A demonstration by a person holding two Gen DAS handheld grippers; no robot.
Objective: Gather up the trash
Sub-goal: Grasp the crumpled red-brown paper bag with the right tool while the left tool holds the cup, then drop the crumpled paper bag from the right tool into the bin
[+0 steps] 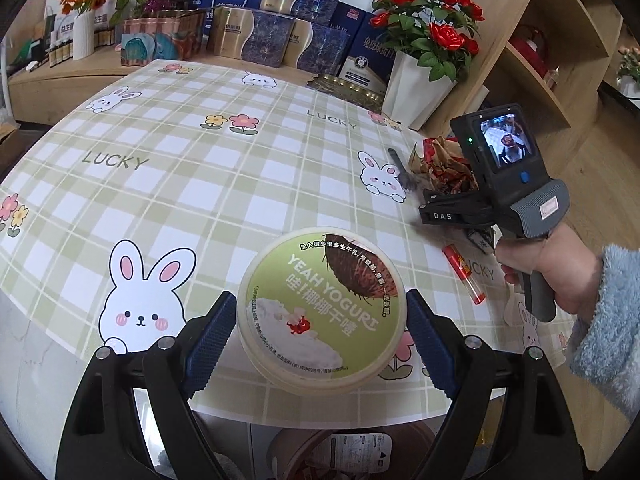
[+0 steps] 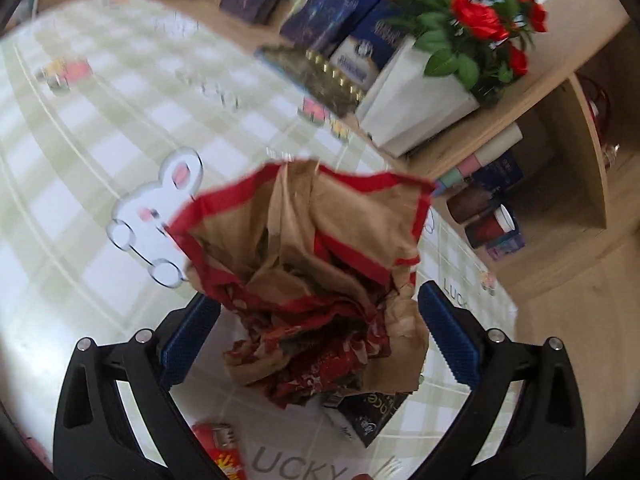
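A home room; bunny-print tablecloth [image 1: 224, 148], potted roses [image 1: 430, 28], gift boxes [image 1: 256, 36] stacked along wooden shelves [image 1: 560, 48].

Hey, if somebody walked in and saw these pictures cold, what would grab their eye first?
Probably the round green-lidded yogurt tub, held between the left gripper's blue pads at the near edge of the bunny-print checked tablecloth. Next, the crumpled red-and-brown paper bag filling the right wrist view, sitting between the right gripper's open fingers. Behind both, red roses in a white pot stand at the table's far right.
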